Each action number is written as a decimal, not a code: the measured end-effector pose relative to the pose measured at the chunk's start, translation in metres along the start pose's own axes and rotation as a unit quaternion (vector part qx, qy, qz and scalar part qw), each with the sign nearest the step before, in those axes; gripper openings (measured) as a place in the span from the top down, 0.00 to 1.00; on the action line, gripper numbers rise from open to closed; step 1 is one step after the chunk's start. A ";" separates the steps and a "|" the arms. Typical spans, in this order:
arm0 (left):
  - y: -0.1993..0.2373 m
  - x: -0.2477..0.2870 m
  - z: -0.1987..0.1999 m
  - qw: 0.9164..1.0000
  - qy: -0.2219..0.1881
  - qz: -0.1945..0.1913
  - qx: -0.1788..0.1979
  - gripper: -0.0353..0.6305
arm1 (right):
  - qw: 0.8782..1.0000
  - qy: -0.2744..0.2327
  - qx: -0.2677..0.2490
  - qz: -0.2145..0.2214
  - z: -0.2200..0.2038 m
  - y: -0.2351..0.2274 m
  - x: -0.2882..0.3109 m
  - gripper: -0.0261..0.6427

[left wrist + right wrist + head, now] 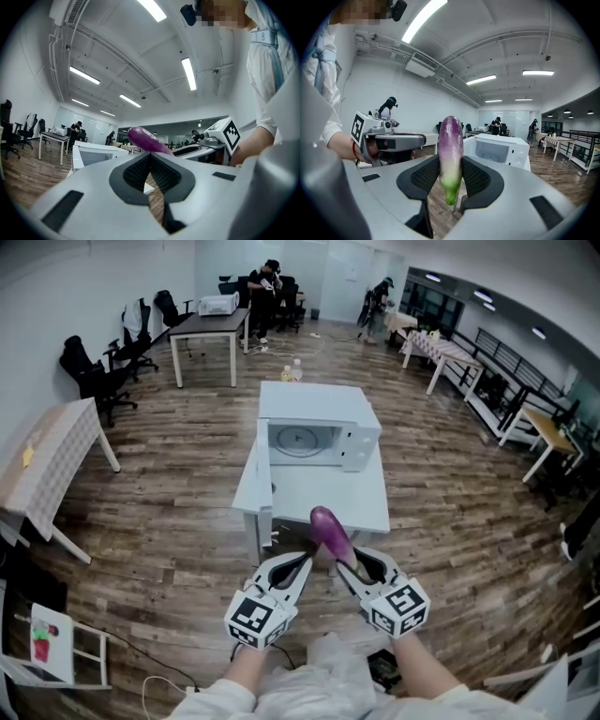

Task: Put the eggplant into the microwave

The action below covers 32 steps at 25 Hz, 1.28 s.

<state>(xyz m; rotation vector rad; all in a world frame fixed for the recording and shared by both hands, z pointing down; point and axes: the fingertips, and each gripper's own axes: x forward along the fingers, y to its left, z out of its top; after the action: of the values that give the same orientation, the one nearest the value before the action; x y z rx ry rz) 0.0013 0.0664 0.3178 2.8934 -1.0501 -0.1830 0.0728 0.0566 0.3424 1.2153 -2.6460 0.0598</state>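
Observation:
A purple eggplant [330, 532] with a green stem end stands upright between the pads of my right gripper [339, 565], which is shut on it. In the right gripper view the eggplant [451, 154] fills the gap between the jaws, stem end down. My left gripper [307, 562] is just left of it, its jaws meeting at the tips with nothing between them. The left gripper view shows the eggplant [143, 138] beyond that gripper [150, 155]. The white microwave [319, 427] sits on a white table [328, 498] ahead of both grippers, with its door [263, 460] swung open to the left and the turntable showing.
Two bottles [292, 371] stand behind the microwave. A checked-cloth table [47, 465] and black office chairs [94, 376] line the left wall. Desks and standing people are at the far end. A cable [155, 676] lies on the wooden floor near my feet.

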 end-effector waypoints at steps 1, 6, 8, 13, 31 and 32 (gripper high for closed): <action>0.001 0.000 0.000 1.000 0.000 0.001 0.000 0.94 | 1.000 0.001 0.000 0.001 -0.001 -0.002 0.002 0.71; 0.003 0.013 -0.001 1.000 0.005 0.000 0.006 0.94 | 1.000 0.011 0.003 0.004 -0.009 -0.022 0.013 0.71; 0.002 0.025 -0.012 1.000 0.001 -0.011 0.005 0.94 | 1.000 0.014 0.000 0.011 -0.015 -0.033 0.023 0.71; 0.012 0.069 -0.039 1.000 0.003 -0.018 0.001 0.94 | 0.999 0.029 -0.010 0.025 -0.034 -0.071 0.053 0.71; 0.130 0.231 -0.134 0.997 0.056 0.047 0.026 0.94 | 0.989 0.116 -0.028 0.087 -0.099 -0.223 0.185 0.71; 0.141 0.237 -0.138 0.997 0.055 0.049 0.031 0.94 | 0.989 0.119 -0.035 0.087 -0.101 -0.229 0.199 0.71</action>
<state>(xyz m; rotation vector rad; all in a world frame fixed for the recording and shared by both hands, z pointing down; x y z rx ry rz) 0.1107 -0.1918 0.4461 2.8585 -1.1955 0.0152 0.1385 -0.2280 0.4714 0.8931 -2.5145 0.1314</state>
